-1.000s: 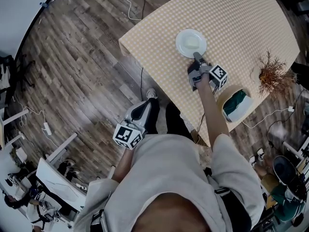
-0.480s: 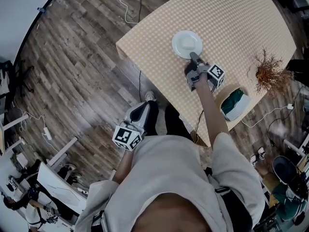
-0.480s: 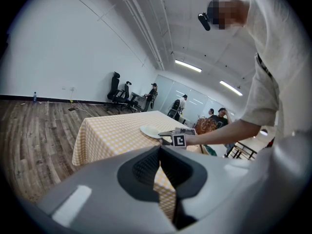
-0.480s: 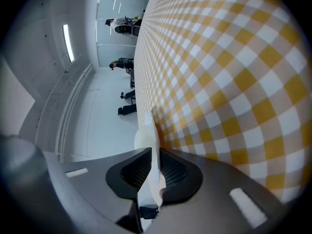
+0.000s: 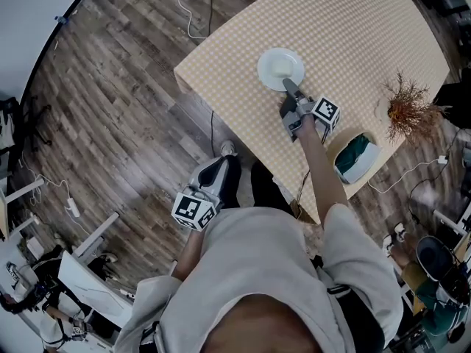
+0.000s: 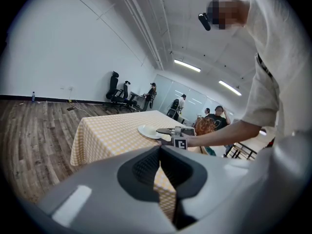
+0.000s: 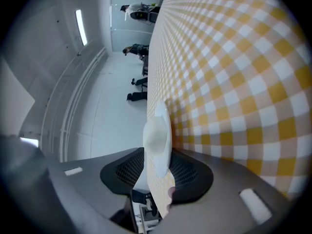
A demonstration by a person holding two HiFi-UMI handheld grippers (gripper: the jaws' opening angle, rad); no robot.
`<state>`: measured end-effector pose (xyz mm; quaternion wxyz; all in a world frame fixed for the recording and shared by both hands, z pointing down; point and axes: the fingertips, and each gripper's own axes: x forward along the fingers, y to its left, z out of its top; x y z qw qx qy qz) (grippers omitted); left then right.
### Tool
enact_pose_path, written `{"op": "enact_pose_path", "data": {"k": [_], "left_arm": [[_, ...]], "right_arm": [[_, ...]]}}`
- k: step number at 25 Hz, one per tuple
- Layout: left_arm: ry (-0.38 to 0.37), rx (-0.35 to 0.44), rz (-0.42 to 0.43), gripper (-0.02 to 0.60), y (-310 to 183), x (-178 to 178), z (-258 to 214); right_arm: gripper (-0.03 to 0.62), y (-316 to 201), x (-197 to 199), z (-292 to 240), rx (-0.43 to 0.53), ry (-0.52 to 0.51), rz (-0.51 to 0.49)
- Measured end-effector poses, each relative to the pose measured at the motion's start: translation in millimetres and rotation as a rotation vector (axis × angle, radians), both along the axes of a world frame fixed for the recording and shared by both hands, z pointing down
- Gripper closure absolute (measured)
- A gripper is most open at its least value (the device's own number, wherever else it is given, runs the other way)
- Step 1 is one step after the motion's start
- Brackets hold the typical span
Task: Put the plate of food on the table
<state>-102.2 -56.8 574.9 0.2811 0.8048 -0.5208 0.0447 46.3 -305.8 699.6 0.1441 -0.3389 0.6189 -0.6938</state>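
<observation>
A white plate point(image 5: 280, 68) with a pale mound of food lies on the yellow-checked table point(image 5: 353, 28), near its left corner. My right gripper point(image 5: 288, 87) reaches in at the plate's near rim. In the right gripper view the plate point(image 7: 158, 135) stands between the jaws of the right gripper point(image 7: 156, 172). Those jaws have just been opening and now stand off the rim on both sides. My left gripper point(image 5: 219, 166) hangs low beside the person's legs, off the table. In its own view the left gripper point(image 6: 161, 152) has its jaws together on nothing, and the plate point(image 6: 148, 131) shows beyond them.
A dried plant bunch point(image 5: 408, 109) and a round holder with a green and white thing point(image 5: 358, 160) sit near the table's right edge. Cables point(image 5: 195, 6) trail over the wooden floor. Office chairs point(image 6: 117, 89) and people stand far off.
The table and plate have slid slightly up and left in the head view, with the right gripper staying at the plate's near rim. The left gripper has kept its place.
</observation>
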Motion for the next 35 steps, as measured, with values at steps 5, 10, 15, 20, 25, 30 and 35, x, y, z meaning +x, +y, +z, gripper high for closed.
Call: {"op": "enact_pose_path", "data": {"k": [5, 10, 15, 20, 25, 30, 35], "left_arm": [[0.005, 0.003, 0.001, 0.572, -2.3, 1.3, 0.0], [0.012, 0.006, 0.008, 0.572, -3.4, 4.9, -1.6], [0.013, 0.007, 0.006, 0.572, -5.0, 5.0, -0.4], [0.016, 0.01, 0.006, 0.572, -4.8, 7.5, -1.5], [0.014, 0.017, 0.005, 0.572, -6.3, 7.3, -4.7], [0.013, 0.024, 0.008, 0.572, -7.8, 6.0, -9.3], [0.006, 0.033, 0.024, 0.572, -8.3, 10.5, -9.9]], "right_arm": [[0.418, 6.5, -12.2, -2.9, 0.062, 0.138, -0.187], [0.414, 13.7, -18.2, -1.9, 0.139, 0.342, -0.358], [0.402, 25.3, -21.0, 6.0, 0.259, 0.623, -0.57], [0.415, 30.1, -19.2, 10.4, 0.323, 0.773, -0.656], [0.476, 32.6, -10.7, 13.2, 0.368, 0.976, -0.689], [0.561, 33.5, -1.4, 13.0, 0.355, 1.022, -0.663], [0.594, 40.5, 9.7, 12.2, 0.369, 1.055, -0.639]]}}
